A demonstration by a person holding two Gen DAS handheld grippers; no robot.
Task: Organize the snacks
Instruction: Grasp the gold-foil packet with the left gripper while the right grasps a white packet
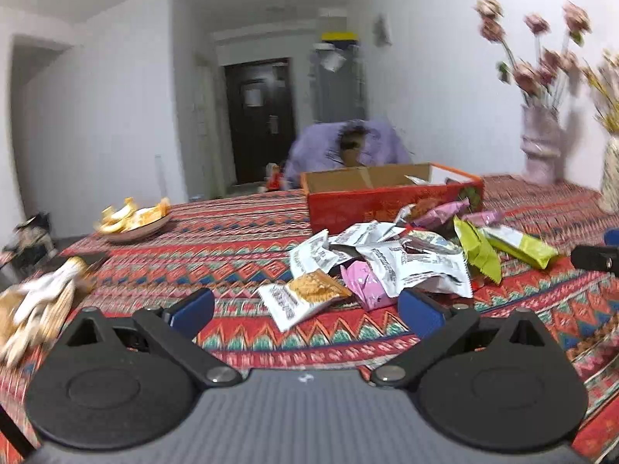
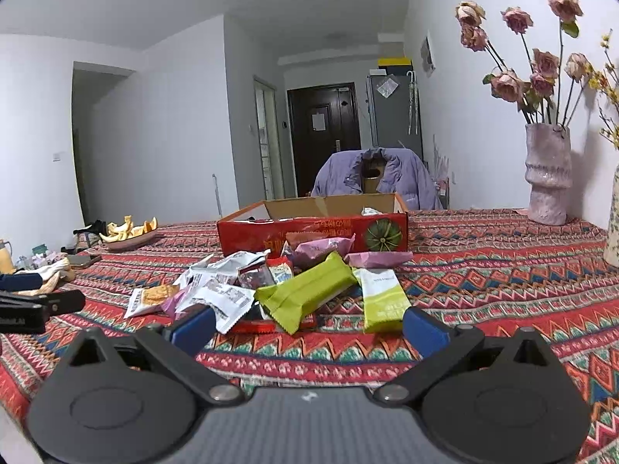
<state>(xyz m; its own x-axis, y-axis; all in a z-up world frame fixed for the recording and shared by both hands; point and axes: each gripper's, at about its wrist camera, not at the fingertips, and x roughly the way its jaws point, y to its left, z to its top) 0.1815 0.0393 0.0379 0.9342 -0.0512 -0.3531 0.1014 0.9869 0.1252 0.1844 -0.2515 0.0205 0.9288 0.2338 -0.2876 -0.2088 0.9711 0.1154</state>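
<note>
A pile of snack packets (image 1: 387, 259) lies on the patterned tablecloth in front of an open red cardboard box (image 1: 387, 201). The pile holds white, pink and green packets. My left gripper (image 1: 305, 313) is open and empty, just short of an orange-and-white cracker packet (image 1: 305, 297). In the right wrist view the same pile (image 2: 271, 286) lies before the red box (image 2: 309, 228). My right gripper (image 2: 309, 324) is open and empty, with a green packet (image 2: 305, 294) and a white-green packet (image 2: 381, 297) just ahead of its fingertips. One packet lies inside the box (image 2: 369, 211).
A plate of fruit peels (image 2: 129, 232) sits far left. A pink vase of dried roses (image 2: 547, 178) stands at the back right, a second vase (image 2: 613, 224) at the right edge. A chair with a purple jacket (image 2: 375, 178) is behind the box. Cloths and a phone (image 2: 83, 260) lie at left.
</note>
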